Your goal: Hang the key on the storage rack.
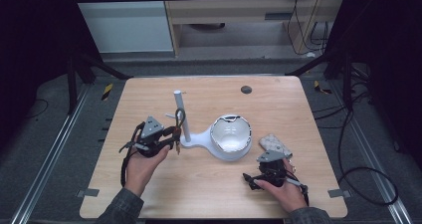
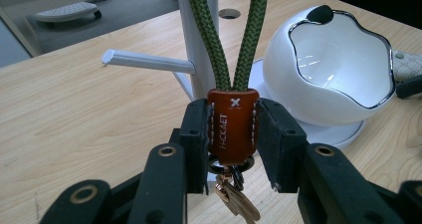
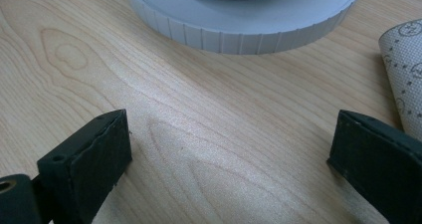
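Risking a slipped loop: left tongs pinching the leather tab of the green cord keychain against the white stand, right tongs gaping idle over the counter.

Lab or test-rig setup, not a home. Small wooden table stands alone on grey carpet floor, framed by black metal struts and floor rails. Loose cables trail over the floor at right, yellow-black hazard tape marks it at left. Office-type wooden furniture stands behind, surroundings dark, light on the table.
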### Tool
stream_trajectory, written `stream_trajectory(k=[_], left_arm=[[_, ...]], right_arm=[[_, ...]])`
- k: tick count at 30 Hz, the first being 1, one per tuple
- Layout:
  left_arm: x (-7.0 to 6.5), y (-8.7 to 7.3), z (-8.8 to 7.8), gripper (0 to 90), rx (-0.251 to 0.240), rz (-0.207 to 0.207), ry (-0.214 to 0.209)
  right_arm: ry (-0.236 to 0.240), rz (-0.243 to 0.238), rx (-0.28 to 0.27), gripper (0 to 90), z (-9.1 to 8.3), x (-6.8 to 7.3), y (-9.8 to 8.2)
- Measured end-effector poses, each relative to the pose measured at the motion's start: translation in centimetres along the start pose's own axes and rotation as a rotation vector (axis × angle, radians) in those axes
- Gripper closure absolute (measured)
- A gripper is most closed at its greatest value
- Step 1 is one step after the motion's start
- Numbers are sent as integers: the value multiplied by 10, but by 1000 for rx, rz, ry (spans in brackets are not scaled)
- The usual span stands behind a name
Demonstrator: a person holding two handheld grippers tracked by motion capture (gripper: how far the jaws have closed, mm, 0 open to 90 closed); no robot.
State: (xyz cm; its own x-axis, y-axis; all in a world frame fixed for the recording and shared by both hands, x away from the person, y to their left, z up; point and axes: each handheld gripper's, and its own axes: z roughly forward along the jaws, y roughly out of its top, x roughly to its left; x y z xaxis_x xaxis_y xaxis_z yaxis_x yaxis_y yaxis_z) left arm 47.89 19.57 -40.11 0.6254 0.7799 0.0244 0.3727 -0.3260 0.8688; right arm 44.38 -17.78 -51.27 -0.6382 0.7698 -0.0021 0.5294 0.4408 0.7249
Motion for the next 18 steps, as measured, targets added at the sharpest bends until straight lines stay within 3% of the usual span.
stream_trajectory(k=[18], left_arm=[[1, 0, 10, 652, -7, -17, 2]], right_arm=[[2, -3, 0, 28, -1, 0, -1]])
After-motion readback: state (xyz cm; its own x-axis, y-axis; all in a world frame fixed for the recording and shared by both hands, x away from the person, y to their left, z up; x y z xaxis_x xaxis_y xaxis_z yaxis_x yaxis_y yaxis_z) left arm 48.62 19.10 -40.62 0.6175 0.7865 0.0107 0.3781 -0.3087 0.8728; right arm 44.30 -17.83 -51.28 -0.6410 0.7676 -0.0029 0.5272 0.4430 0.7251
